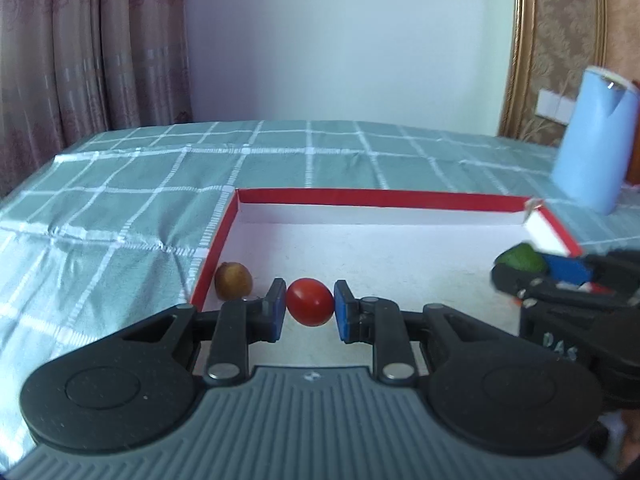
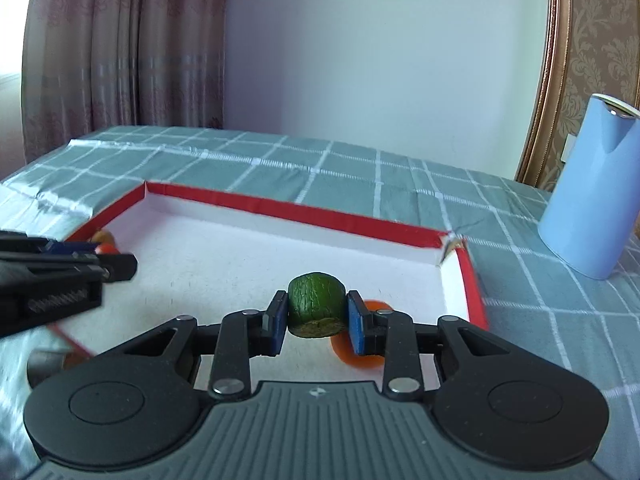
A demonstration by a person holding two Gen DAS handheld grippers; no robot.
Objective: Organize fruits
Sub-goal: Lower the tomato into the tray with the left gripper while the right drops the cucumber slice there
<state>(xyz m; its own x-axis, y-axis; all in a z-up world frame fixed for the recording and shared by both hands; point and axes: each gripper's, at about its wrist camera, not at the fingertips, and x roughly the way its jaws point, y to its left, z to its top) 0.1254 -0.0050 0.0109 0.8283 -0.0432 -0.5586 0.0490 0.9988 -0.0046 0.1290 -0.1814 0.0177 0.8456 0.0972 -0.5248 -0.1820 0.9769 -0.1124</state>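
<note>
Your left gripper [image 1: 310, 308] has its blue pads on either side of a round red cherry tomato [image 1: 310, 301]; whether they press it or merely flank it is hard to tell, since a thin gap shows on the right. The tomato sits low over the white floor of the shallow red-rimmed cardboard tray [image 1: 380, 197], near the tray's left edge. Beside it, in that left edge's near part, lies one brown oval fruit [image 1: 233, 280].

Your right gripper [image 2: 317, 316] is clamped on a stubby dark-green fruit with a flat cut end [image 2: 316, 306], near the tray's right edge. Behind its right finger an orange fruit [image 2: 356, 354] is mostly hidden, so its shape is unclear.

In all, four fruits show: one red, one brown, one green, one orange. One pale blue cylindrical jug [image 2: 592, 188] stands on the green checked tablecloth [image 1: 120, 200] beyond the tray's far right corner, its right side cut off. The tray's near edge is hidden by the grippers.
</note>
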